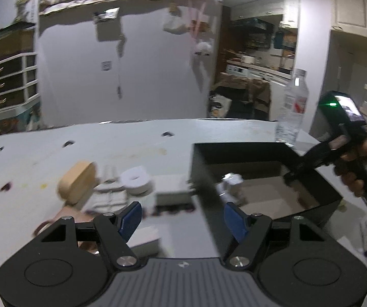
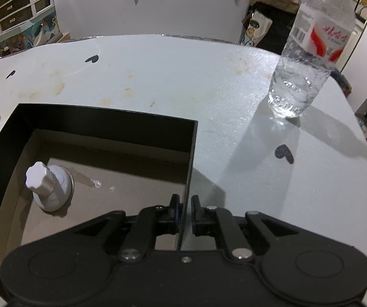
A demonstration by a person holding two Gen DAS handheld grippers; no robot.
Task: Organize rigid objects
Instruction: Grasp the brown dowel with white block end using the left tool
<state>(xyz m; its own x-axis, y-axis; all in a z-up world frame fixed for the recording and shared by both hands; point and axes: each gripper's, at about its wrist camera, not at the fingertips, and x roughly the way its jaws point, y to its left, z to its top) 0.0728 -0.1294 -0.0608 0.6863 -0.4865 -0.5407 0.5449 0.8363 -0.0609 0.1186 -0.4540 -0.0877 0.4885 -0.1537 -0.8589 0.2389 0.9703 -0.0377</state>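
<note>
The right gripper (image 2: 186,211) pinched the black box's (image 2: 101,117) right wall. A white knob (image 2: 46,185) sat inside it. The left gripper (image 1: 182,217) hung wide open near a tape roll (image 1: 136,180).

White table (image 2: 158,71), black box (image 2: 106,117), bottle (image 2: 309,51)

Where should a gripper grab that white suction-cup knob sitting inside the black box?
Probably by the upright stem just under the ribbed cap of the white suction-cup knob, coming straight down from above. Its wide flat base sits on the floor of the black open-topped box, and the box walls block any sideways approach, so only the narrow stem offers opposing faces for two fingers.
</note>
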